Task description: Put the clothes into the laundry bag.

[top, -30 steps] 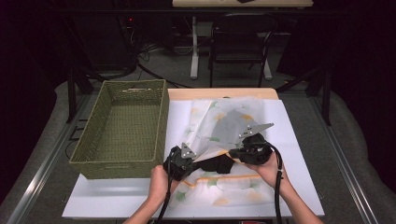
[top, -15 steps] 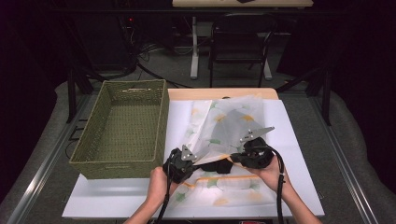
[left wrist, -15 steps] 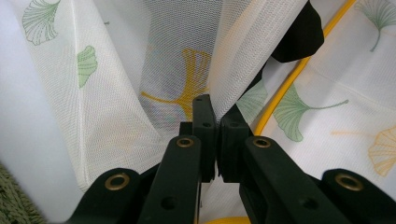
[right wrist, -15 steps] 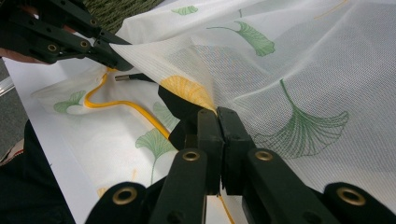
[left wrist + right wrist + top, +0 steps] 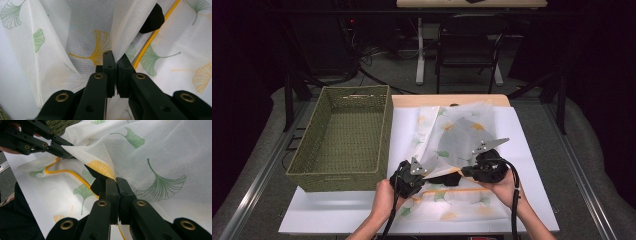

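A white mesh cloth (image 5: 462, 135) printed with green and orange ginkgo leaves lies on the white board, its near layer lifted and folded back. My left gripper (image 5: 424, 172) is shut on the lifted mesh edge (image 5: 82, 32); its jaws (image 5: 115, 60) meet with the fabric pinched between them. My right gripper (image 5: 464, 172) is shut on the same edge a little to the right (image 5: 116, 182). A yellow trim (image 5: 150, 42) runs along the lower layer. A black thing (image 5: 447, 179) shows under the lifted mesh between the two grippers. The left gripper (image 5: 62, 151) also appears far off in the right gripper view.
A green woven basket (image 5: 342, 135) stands empty at the left, touching the white board (image 5: 522, 150). A wooden tabletop edge (image 5: 447, 100) shows behind the cloth. Beyond the table are a chair and cables on a dark floor.
The right hand has drifted slightly toward the near edge, and the lifted mesh flap moved with it. The left hand has stayed put. Both grips are unchanged.
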